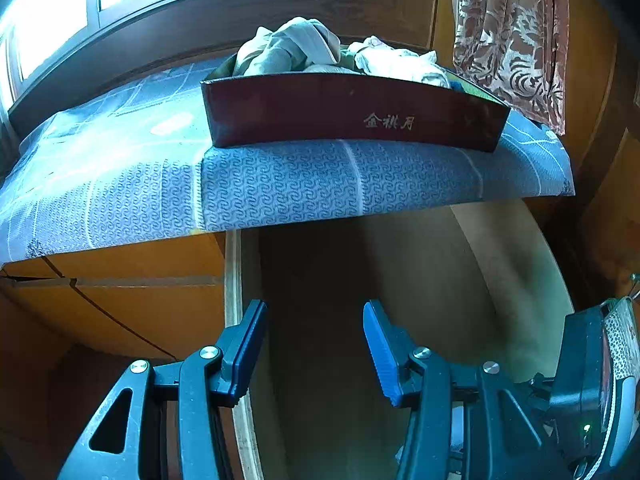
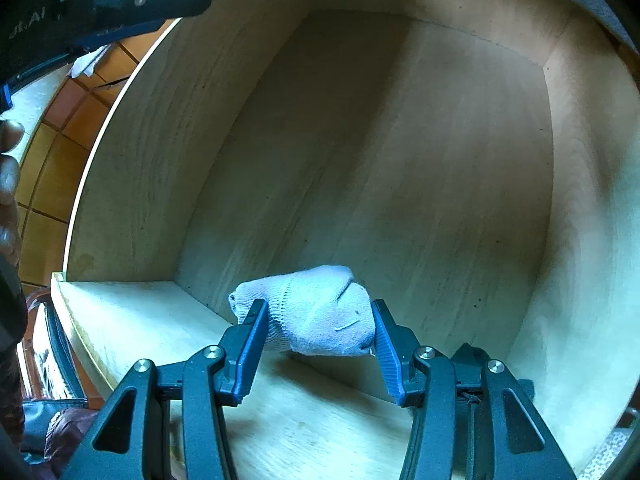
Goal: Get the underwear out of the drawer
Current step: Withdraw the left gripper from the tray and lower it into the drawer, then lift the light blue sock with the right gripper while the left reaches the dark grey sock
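The left tool (image 1: pixel 314 346) and the right tool (image 2: pixel 318 346) both have black frames with blue finger pads and silver pivot pins. The drawer (image 2: pixel 400 168) is pale, unpainted wood with faint grain. The knit item (image 2: pixel 316 312) in it is light blue-grey. A dark red-brown box (image 1: pixel 352 112) bears gold characters and holds white and grey-green cloths (image 1: pixel 288 48). It sits on a blue cover (image 1: pixel 280 188) with a white scroll pattern. The curtain (image 1: pixel 508 28) is reddish-brown with cream leaf shapes. The cabinet front (image 1: pixel 132 292) is orange-brown.

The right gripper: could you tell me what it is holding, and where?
The right gripper clamps a pale blue bundled cloth across its two sides, inside the drawer.
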A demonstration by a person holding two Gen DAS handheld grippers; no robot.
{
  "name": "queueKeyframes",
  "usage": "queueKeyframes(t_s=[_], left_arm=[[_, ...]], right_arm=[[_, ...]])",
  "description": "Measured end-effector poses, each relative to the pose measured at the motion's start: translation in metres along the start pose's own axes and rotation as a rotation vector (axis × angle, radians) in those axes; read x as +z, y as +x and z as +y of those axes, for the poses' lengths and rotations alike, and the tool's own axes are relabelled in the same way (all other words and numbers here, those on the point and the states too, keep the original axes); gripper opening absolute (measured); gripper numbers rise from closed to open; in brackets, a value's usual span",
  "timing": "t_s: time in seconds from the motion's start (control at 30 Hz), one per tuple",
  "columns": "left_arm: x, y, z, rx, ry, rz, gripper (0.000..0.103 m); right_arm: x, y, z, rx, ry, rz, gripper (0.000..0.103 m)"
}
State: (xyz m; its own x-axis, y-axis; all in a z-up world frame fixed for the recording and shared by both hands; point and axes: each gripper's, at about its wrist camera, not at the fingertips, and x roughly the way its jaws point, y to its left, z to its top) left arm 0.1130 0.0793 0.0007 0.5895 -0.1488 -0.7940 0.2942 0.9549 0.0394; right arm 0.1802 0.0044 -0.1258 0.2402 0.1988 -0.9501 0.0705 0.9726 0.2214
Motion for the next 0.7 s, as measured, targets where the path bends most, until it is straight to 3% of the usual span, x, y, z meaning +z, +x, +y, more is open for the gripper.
queueKeyframes(t_s=[0.7], left_arm=[[-0.009,0.025,-0.028,-0.030,0.051,0.055,0.051]], right_arm=[[-0.002,-0.061,0.000,-0.118,0.043,-0.175,0.051]])
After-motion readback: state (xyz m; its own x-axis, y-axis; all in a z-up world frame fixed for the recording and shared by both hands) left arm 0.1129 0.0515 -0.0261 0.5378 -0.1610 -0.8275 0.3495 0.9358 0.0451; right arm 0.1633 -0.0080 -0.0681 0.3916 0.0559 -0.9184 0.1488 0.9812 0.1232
